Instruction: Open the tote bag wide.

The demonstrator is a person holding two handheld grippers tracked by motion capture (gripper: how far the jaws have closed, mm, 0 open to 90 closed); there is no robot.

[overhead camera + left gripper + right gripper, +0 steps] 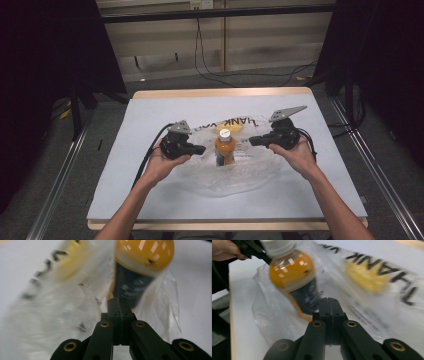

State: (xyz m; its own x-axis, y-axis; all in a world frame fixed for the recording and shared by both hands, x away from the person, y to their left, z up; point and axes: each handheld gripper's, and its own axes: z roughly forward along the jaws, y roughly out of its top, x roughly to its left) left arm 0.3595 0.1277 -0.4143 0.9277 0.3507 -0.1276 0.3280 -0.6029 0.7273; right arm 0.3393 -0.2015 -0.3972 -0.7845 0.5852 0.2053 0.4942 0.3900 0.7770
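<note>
Bottle (225, 148) stands upright mid-table, long axis vertical, inside the clear plastic bag (235, 175) spread on the white table (150, 200); it lies between the two claws, the left gripper (201, 149) just beside it and a little nearer, the right gripper (252, 141) opposite; both point inward at it with jaws pressed together. Whether either tip pinches the film I cannot tell. The crumpled film and its printed lettering lie around the bottle; nothing else stands in the way.

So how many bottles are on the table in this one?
1. A single orange bottle with a white cap stands upright on the clear plastic bag at mid-table, between the left tool and the right tool. The crumpled bag could hide something small.
</note>
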